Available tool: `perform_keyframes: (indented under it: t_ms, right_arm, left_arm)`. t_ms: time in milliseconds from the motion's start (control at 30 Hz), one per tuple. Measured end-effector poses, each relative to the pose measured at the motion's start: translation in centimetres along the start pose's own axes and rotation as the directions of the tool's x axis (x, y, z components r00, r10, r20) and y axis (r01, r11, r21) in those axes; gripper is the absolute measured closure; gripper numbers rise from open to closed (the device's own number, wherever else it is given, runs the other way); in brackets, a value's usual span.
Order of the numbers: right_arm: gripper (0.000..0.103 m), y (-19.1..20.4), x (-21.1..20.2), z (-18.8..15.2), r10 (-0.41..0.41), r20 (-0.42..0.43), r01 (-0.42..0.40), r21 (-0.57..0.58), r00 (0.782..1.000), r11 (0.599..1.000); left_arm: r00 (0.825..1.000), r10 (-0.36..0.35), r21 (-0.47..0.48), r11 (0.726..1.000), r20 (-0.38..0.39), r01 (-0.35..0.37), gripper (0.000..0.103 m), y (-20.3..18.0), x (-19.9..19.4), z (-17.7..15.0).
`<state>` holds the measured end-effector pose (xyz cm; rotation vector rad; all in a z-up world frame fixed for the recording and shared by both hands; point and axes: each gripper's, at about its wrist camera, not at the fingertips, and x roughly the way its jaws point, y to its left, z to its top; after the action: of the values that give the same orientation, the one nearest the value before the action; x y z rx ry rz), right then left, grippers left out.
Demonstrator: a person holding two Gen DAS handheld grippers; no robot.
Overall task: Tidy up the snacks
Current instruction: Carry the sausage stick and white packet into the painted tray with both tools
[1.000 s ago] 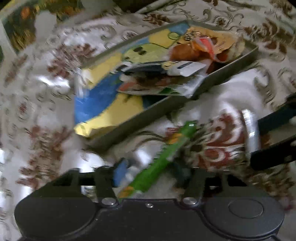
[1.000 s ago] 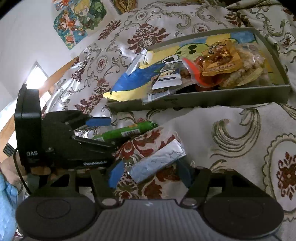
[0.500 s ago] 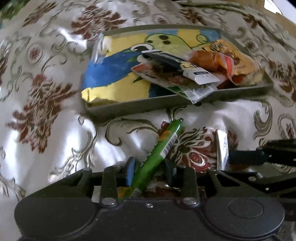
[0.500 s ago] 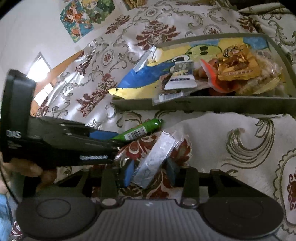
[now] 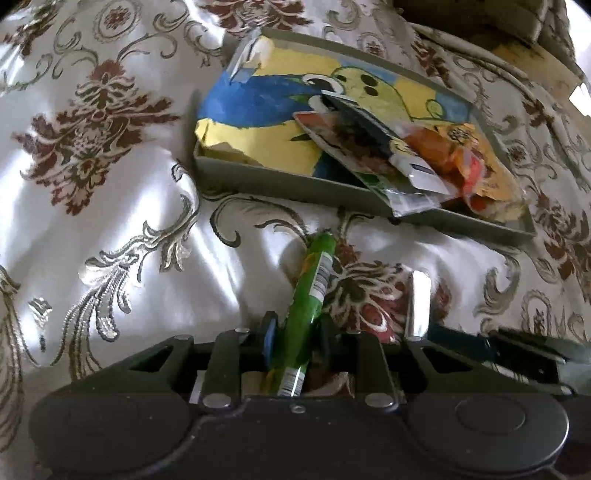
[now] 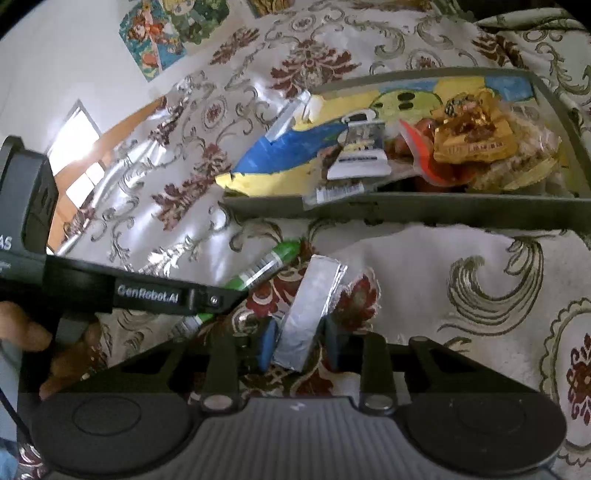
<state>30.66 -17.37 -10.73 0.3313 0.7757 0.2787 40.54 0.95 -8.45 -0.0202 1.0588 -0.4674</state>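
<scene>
My left gripper (image 5: pixel 295 341) is shut on a green snack stick (image 5: pixel 310 291) that points toward the grey tray (image 5: pixel 295 184). The stick also shows in the right wrist view (image 6: pixel 266 266). My right gripper (image 6: pixel 299 345) is shut on a silver foil bar (image 6: pixel 310 306), seen edge-on in the left wrist view (image 5: pixel 419 302). The tray (image 6: pixel 406 212) has a bird picture on its floor and holds several snack packets (image 6: pixel 469 144) piled at its right side. Both grippers sit side by side just in front of the tray's near wall.
Everything lies on a shiny cream bedspread with red floral patterns (image 5: pixel 92 155). The left gripper's body and the person's hand (image 6: pixel 66 314) fill the left of the right wrist view. A wall with posters (image 6: pixel 166 33) is behind.
Both grippers closed on their snacks and turned. The green stick now points nearly straight ahead and the foil bar stands more upright between the right fingers. The left view swung to face the tray.
</scene>
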Motion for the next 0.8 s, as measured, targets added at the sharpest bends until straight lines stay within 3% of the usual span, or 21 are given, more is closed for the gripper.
perform_keyframes:
  t_ms: [200,500,667,800]
  right_arm:
    - [0.074,-0.1,0.0,0.0,0.007,0.003,-0.007,0.003,1.000,1.000]
    - [0.076,0.7,-1.4,0.4,-0.003,0.024,0.003,-0.016,1.000,1.000]
    - [0.076,0.6,-2.4,0.6,0.014,0.049,-0.014,-0.004,0.999,1.000]
    - [0.076,0.4,-3.4,1.3,0.025,0.088,-0.026,0.011,0.996,1.000]
  left_arm:
    - [0.999,0.015,-0.011,1.000,0.029,-0.015,0.082,-0.6,-1.0,-0.4]
    - [0.996,0.015,-0.142,0.990,0.084,-0.003,0.084,-1.4,-3.9,-2.5]
    - [0.992,-0.021,-0.249,0.967,0.127,0.052,0.084,-1.6,-5.4,-4.0]
    - [0.974,-0.054,-0.307,0.944,0.221,0.122,0.084,-1.4,-6.7,-4.0]
